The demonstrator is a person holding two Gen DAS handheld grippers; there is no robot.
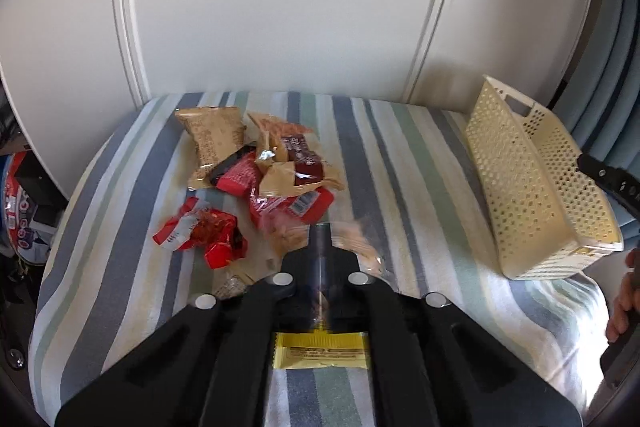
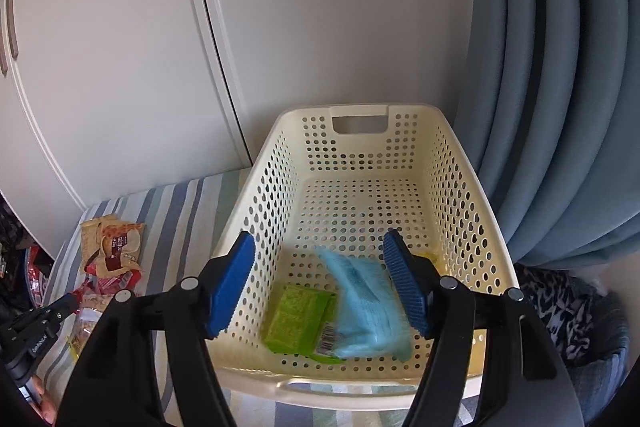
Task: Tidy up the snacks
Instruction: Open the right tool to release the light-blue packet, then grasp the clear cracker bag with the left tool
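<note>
Two packets lie in the cream basket (image 2: 460,195) as I read the right wrist view: a green packet (image 2: 296,319) flat on the perforated floor and a pale blue packet (image 2: 368,307), blurred, lying partly over it; a yellowish thing shows at the right wall behind a pad, but I cannot tell what it is. My right claw (image 2: 320,291) hangs over the basket's near end with its blue pads spread wide and nothing between them, so I judge it has nothing in hand. The rest of the job sits out on the striped surface (image 1: 400,155): in the left wrist view I count a loose heap well left of the basket, with a tan packet (image 1: 212,139) at the back, a brown-and-maroon packet (image 1: 292,155) beside it, red packets (image 1: 236,179) tucked under them, and a red crumpled wrapper (image 1: 200,235) nearer to me. A clear bag of pale snacks (image 1: 360,239) lies just ahead of my left claw (image 1: 320,239), whose fingers are pressed close together; whether they pinch the edge of that bag I cannot tell, for the spot is blurred. A yellow packet (image 1: 320,351) lies on the stripes directly under the left rig. I would call the task barely started, with most of the snacks still to be carried over.
</note>
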